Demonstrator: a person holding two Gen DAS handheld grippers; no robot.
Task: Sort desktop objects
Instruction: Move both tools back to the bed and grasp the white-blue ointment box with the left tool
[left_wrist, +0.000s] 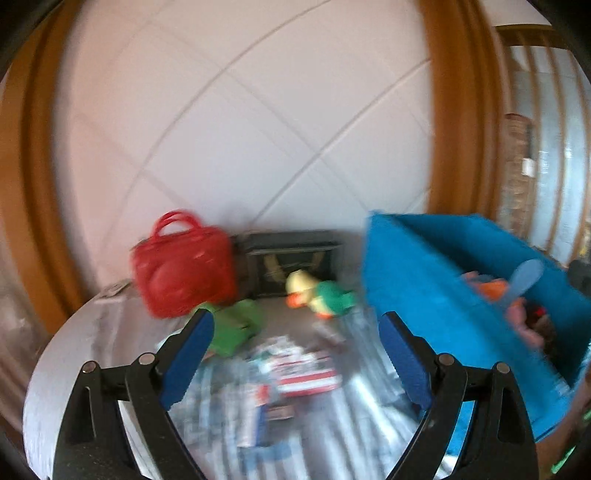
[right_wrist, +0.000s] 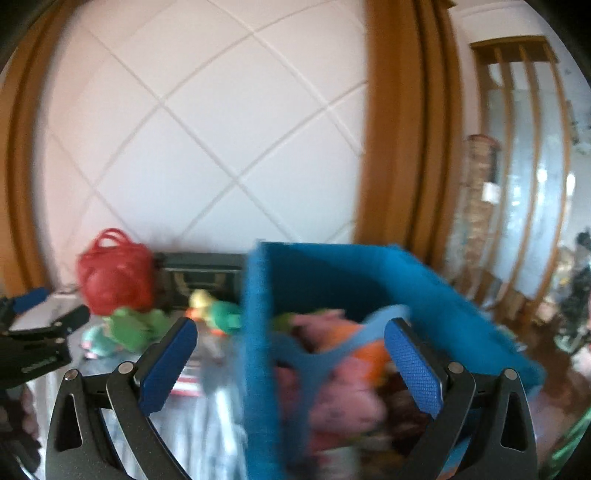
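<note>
Blue felt storage bin (right_wrist: 332, 273) sits on the right side of the worktop (left_wrist: 74, 343), open top up, already stuffed with soft pink and orange things plus a light blue plastic piece; everything's motion-blurred so I can't say what they are. Its long axis seems to run from near to far-right.

The left tool (left_wrist: 295, 332) has its blue-padded jaws spread wide with nothing between them. It hangs over a scatter of printed packets (left_wrist: 295, 373), and the bin is just off to its right. The right tool (right_wrist: 291, 339) is wide open too and empty, straddling the bin's near left wall, with one pad over the worktop and the other over the contents.

Far left against the wall: a red handbag (left_wrist: 184, 266), a dark box (left_wrist: 291, 258) beside it, a green cloth lump (left_wrist: 232, 328) in front, and a yellow-and-green plush duck (left_wrist: 317, 291) lying tipped over.

Only the right wrist view looks into the bin properly, and it catches the left tool at its left edge. The left wrist view shows the packets better.
</note>
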